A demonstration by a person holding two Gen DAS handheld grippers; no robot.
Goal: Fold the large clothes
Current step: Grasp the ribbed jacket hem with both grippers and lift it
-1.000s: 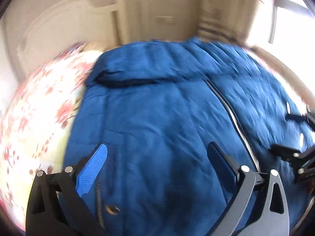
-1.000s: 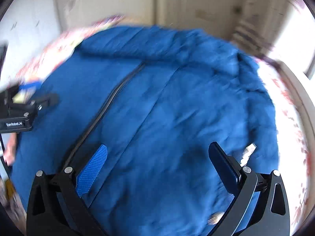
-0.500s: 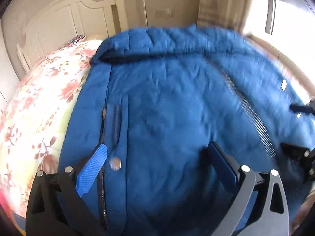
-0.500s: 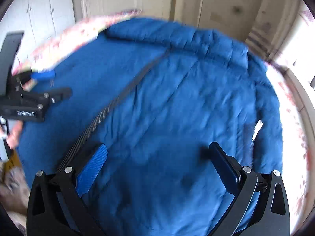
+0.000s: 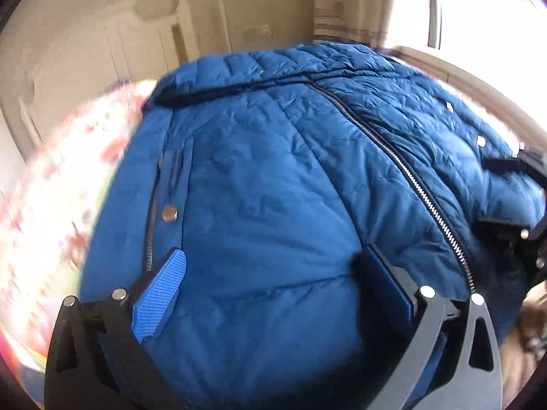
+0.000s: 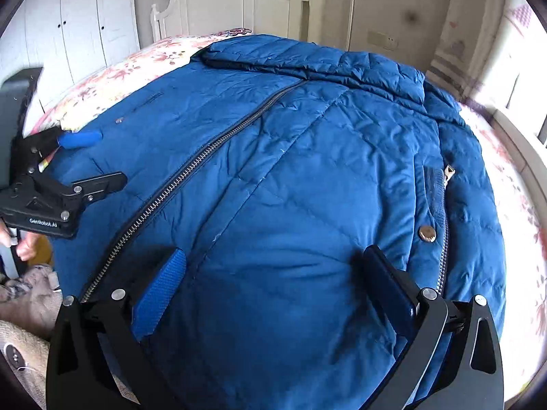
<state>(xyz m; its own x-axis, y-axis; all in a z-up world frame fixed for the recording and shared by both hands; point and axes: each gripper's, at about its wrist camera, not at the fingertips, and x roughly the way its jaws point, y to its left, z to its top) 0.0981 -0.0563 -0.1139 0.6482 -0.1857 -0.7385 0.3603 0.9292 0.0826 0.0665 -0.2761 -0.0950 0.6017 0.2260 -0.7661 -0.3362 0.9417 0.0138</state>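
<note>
In the left wrist view, a blue quilted puffer jacket (image 5: 273,188) lies spread front-up over a bed with a floral cover (image 5: 61,184), its collar at the far end. The shell is smooth and finely creased, stitched into padded panels. A metal-toothed zipper (image 5: 403,167) runs from the collar toward the near right. On the left panel sit a round metal snap (image 5: 169,213) and a shorter pocket zipper. The left gripper (image 5: 270,273) hovers over the near hem with its jaws spread wide, holding nothing; its left pad is blue with a ribbed texture. The right gripper (image 5: 512,198) shows at the right edge, black and partly cut off.

In the right wrist view, the same jacket (image 6: 307,171) fills the bed, the zipper (image 6: 191,171) slanting toward the near left. The right gripper (image 6: 273,273) is spread wide above the near hem, empty. The left gripper (image 6: 92,160) is at the left, jaws apart, over the jacket's edge. A white panelled headboard (image 6: 232,0) stands beyond.
</note>
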